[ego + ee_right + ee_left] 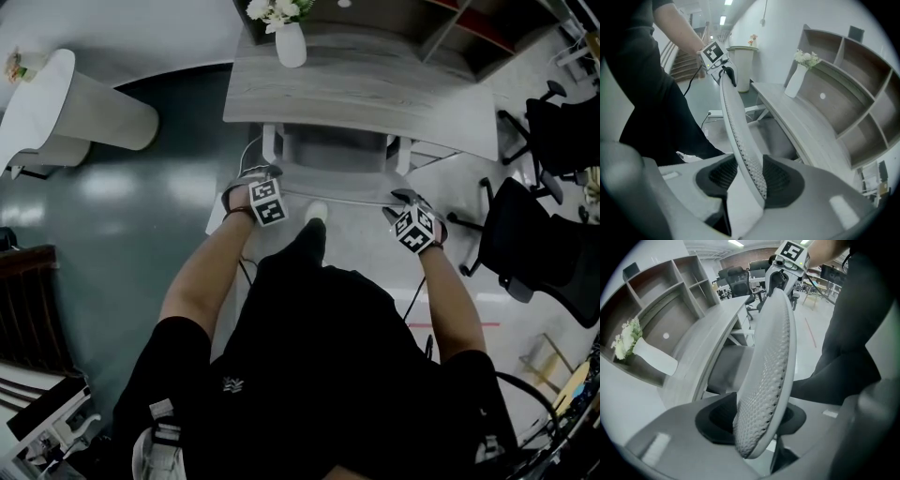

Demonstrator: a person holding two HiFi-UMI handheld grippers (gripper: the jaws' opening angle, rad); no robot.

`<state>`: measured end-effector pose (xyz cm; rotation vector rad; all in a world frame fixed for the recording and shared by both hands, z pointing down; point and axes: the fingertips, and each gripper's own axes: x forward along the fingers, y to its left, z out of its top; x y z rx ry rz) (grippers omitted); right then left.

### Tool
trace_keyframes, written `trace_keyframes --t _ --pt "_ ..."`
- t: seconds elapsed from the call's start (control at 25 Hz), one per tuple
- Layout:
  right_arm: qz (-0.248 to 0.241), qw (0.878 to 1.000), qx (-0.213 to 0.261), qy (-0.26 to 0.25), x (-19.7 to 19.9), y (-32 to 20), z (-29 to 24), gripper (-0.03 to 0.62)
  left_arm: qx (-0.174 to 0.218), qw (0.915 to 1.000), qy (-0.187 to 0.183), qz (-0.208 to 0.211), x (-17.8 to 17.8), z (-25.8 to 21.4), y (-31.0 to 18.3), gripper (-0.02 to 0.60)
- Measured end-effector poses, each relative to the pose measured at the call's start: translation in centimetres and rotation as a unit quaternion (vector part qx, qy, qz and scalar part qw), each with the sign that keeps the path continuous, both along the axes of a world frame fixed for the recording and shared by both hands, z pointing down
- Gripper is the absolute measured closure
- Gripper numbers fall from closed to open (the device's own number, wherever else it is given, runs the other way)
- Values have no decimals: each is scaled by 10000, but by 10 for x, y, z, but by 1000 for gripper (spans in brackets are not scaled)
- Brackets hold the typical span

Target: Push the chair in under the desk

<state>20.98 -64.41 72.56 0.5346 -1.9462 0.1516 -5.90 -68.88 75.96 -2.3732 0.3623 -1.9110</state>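
Here the pale mesh chair is facing the table at upper centre, its backrest lying left-right; the left gripper and right gripper are clamping it.

Left arm, right arm stretched forward; left tool, right tool clamped on chair backrest.

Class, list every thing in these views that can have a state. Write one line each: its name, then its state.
chair: seat partly under the desk, not fully in.
left gripper: shut on the backrest, left end.
right gripper: shut on the backrest, right end.
vase: upright on the desk, flowers in it.
black chairs: standing apart from the desk, at the right.
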Motion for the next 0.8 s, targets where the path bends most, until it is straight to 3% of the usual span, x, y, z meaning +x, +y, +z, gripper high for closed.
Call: trace_keyframes --t 0.24,0.44,0.64,0.8 --pt "-14 10000 25 6 1 2 3 422 74 10000 -28 -30 1 4 1 393" --pt "60 9996 181 -216 1 7 0 414 337 9989 298 -156 1 -5 7 385" --pt "412 9971 -274 -587 0 17 -9 405 334 9945 864 -482 -1 -31 21 364" --pt "802 9895 -74 -1198 -4 17 -46 404 639 9780 1751 -931 -6 -70 35 387"
